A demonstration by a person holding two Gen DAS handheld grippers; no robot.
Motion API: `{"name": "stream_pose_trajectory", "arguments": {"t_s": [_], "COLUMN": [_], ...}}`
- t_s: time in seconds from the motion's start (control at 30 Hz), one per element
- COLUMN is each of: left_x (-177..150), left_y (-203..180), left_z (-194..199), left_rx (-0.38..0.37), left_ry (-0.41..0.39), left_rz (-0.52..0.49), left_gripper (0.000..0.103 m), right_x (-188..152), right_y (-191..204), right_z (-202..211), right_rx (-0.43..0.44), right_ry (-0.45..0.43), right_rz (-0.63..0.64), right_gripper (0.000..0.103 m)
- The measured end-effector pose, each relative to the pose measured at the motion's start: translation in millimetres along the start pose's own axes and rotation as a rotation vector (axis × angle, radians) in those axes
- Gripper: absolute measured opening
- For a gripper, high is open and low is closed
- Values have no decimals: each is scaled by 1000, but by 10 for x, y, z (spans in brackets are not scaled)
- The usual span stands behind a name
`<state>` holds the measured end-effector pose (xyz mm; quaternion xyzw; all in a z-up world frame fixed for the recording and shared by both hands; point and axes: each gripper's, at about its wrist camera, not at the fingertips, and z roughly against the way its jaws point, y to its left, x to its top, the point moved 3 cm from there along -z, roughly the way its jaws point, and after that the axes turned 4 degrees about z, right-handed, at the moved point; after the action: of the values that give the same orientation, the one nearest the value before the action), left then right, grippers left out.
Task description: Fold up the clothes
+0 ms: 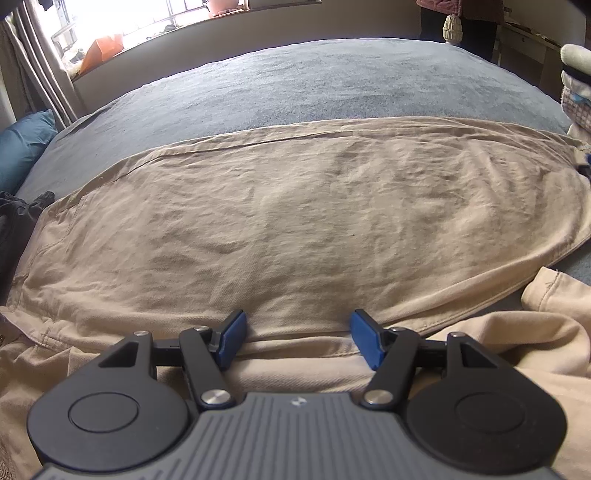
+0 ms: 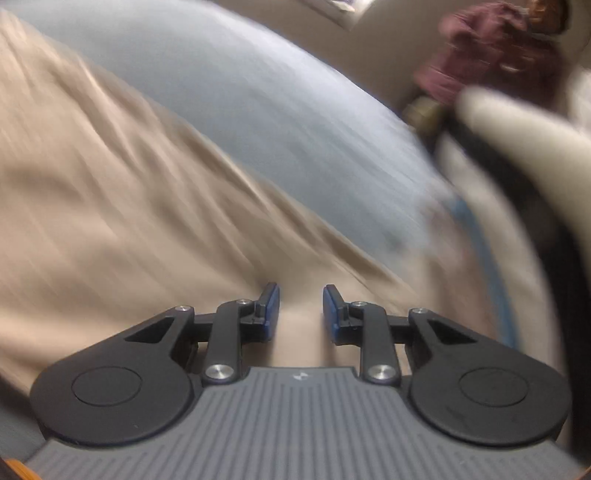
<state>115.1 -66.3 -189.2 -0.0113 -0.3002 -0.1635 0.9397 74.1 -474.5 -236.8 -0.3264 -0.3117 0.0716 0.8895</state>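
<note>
Bedroom: bed, curtained window

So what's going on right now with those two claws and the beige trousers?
Left gripper open, over a fabric ridge. Right gripper narrower, beige cloth between its pads, grip unclear, view blurred. Beige trousers spread on grey bedspread. Nothing in the way.

Trousers spread across bed, pillow at left

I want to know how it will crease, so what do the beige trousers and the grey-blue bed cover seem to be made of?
Beige trousers: likely woven cotton twill, matte; fine crumples and a stitched seam show. Grey-blue bed cover: looks like soft napped or fleecy fabric, matte; its fuzzy, mottled surface lies without sharp creases.
</note>
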Motion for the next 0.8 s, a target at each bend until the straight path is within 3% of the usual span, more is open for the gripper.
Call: {"name": "stream_pose_trajectory", "arguments": {"t_s": [0.07,0.13,0.2,0.33,0.4,0.43,0.53,0.7,0.8], "left_x": [3,2,2,-2,-2,-1,3,-3,3], "left_y": [13,17,13,14,18,20,34,49,65], "left_z": [-2,-2,6,18,15,15,14,5,-6], "left_rx": [-4,-3,0,0,-1,-3,-11,-19,-24], "left_ry": [2,1,1,2,4,4,4,0,2], "left_rz": [10,16,19,27,29,30,36,34,36], "left_gripper": [65,65,65,65,65,65,65,65,65], "right_x": [-119,-143,-43,317,357,295,10,-517,-436], "right_y": [-143,-202,-121,469,832,957,852,121,124], "right_z": [-61,-3,186,704,891,988,808,437,506], "right_rx": [-113,-164,-145,120,258,281,169,-101,-111], "right_ry": [90,132,62,-204,-258,-248,-165,109,77], "right_rz": [4,21,44,92,155,193,172,18,52], "right_gripper": [24,24,24,24,23,23,23,23,22]}}
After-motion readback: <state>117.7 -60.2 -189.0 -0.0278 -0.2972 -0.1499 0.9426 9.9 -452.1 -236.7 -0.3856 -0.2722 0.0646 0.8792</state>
